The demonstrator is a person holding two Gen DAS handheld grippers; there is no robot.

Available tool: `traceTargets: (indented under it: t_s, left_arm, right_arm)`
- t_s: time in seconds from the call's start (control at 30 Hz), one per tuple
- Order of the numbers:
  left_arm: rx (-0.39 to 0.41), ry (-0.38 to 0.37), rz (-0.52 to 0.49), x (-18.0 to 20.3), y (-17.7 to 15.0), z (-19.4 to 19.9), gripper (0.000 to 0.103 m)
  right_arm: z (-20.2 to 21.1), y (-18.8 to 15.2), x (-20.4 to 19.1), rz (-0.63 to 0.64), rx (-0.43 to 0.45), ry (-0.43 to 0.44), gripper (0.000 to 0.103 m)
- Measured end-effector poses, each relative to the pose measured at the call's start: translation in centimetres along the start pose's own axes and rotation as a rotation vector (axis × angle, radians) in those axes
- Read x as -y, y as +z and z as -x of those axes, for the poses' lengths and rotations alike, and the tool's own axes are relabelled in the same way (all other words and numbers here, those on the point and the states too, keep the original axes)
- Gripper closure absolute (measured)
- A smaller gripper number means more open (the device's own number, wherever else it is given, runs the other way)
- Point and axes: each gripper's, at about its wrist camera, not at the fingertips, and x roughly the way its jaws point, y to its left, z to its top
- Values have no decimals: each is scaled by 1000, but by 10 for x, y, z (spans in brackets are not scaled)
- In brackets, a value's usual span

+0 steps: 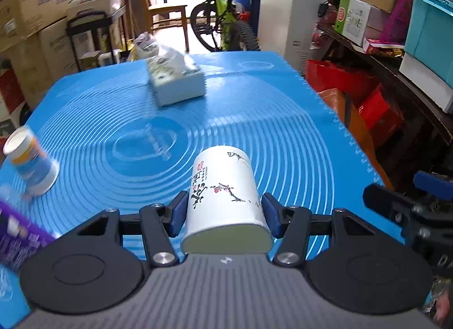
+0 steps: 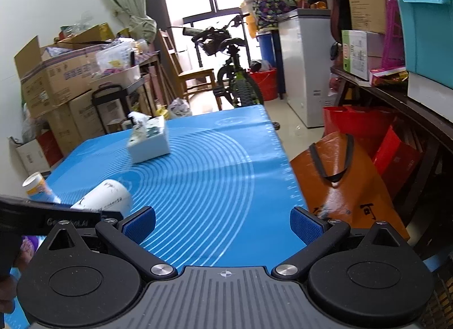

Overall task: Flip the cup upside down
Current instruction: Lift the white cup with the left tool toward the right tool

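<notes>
My left gripper (image 1: 223, 212) is shut on a white paper cup (image 1: 223, 198) with a plum-blossom print. The cup is held above the blue mat (image 1: 254, 119), tilted with its base pointing away and its mouth toward the camera. The same cup shows in the right wrist view (image 2: 104, 195), lying sideways in the left gripper at the lower left. My right gripper (image 2: 223, 225) is open and empty over the mat's near right part. A second cup (image 1: 31, 164) with a yellow and blue print stands upside down at the mat's left edge.
A white tissue box (image 1: 175, 79) lies on the far part of the mat. A purple packet (image 1: 17, 232) sits at the near left. An orange bag (image 2: 339, 181) and red bags stand on the floor to the right of the table. A bicycle (image 1: 223, 14) and boxes stand behind.
</notes>
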Motion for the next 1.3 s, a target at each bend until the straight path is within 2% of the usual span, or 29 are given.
traceTargets:
  t_s: [0.33,0.67,0.73,0.8,0.87,1.3]
  left_arm:
    - [-59,13,46,-14,-33,-5,45]
    - [-25,42,-9,-12,-38,-8,41]
    - [-18,51,-30,-10,-39,-8,38]
    - [-7,50,-31,-10,-39,-7,23]
    - [6,47,-24,-11,-39,-5,18]
    - [26,48,-5,-13,-35,7,14]
  right_arm:
    - [6,-23,-20,7,-61,28,3]
    - [4,-23,-20,8,-74,21,3]
    - [3,-24,-20,7,-75,21,3]
    - [3,-23,-22,10,-77,23,3]
    - [3,-24,-22,13,-78,25,3]
    - [10,-22,-25,18,-73,32,3]
